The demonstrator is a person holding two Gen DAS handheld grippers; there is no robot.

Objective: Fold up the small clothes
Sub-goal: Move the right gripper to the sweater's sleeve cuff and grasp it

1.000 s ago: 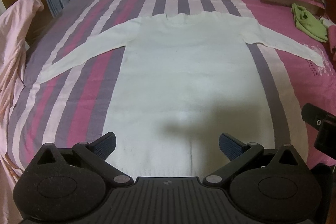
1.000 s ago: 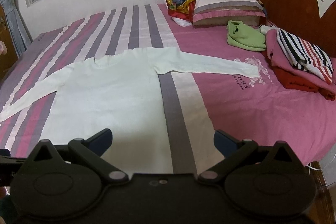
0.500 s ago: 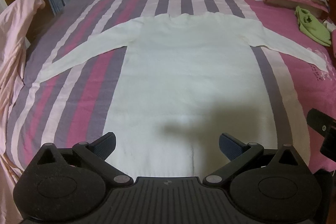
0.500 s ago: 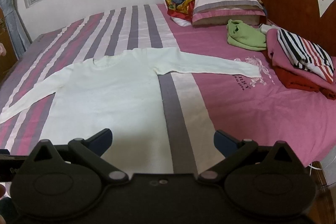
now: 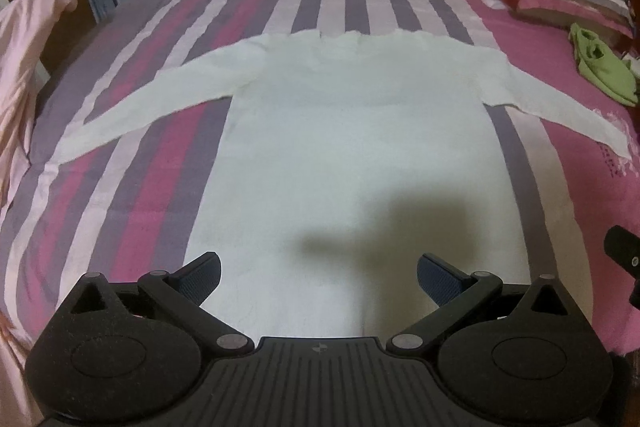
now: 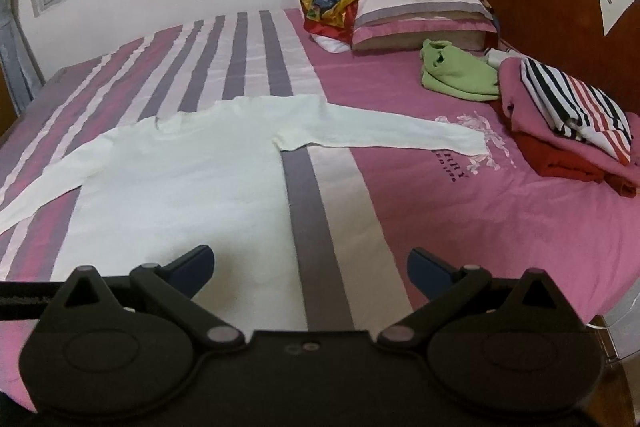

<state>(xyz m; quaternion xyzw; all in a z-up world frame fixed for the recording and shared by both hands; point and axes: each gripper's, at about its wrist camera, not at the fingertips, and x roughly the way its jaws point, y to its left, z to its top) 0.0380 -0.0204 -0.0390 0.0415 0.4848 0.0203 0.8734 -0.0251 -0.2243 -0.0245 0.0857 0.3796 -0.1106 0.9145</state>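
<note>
And here we are over the bed, the white long-sleeved top point(image 5: 352, 131) spread flat and face-up on the striped bedspread point(image 5: 168, 163), collar away at twelve o'clock, hem nearest the camera at six. The left gripper point(image 5: 319, 277) hangs above the hem with its jaws spread wide and nothing between them, and compared with a second ago the view has crept a touch: the collar sits lower in the left wrist view and the green garment point(image 5: 600, 71) at two o'clock has slid further toward the edge, so that claw is drifting, not committing. Over on the other side, the right gripper point(image 6: 311, 267) is likewise wide apart and empty, hovering near the top's right-hand edge, and its view has barely shifted at all. One sleeve point(image 6: 384, 133) reaches out toward three o'clock onto the pink part of the cover, the other sleeve point(image 5: 132, 111) trails off toward nine o'clock. Beyond it, at two o'clock in the right wrist view, a stack of clothes point(image 6: 568, 123) lies by the headboard. Not a crease made yet, folks; the top looks laid out and ready, and my read is the first fold has still to begin, most likely with a sleeve brought in across the body.
</note>
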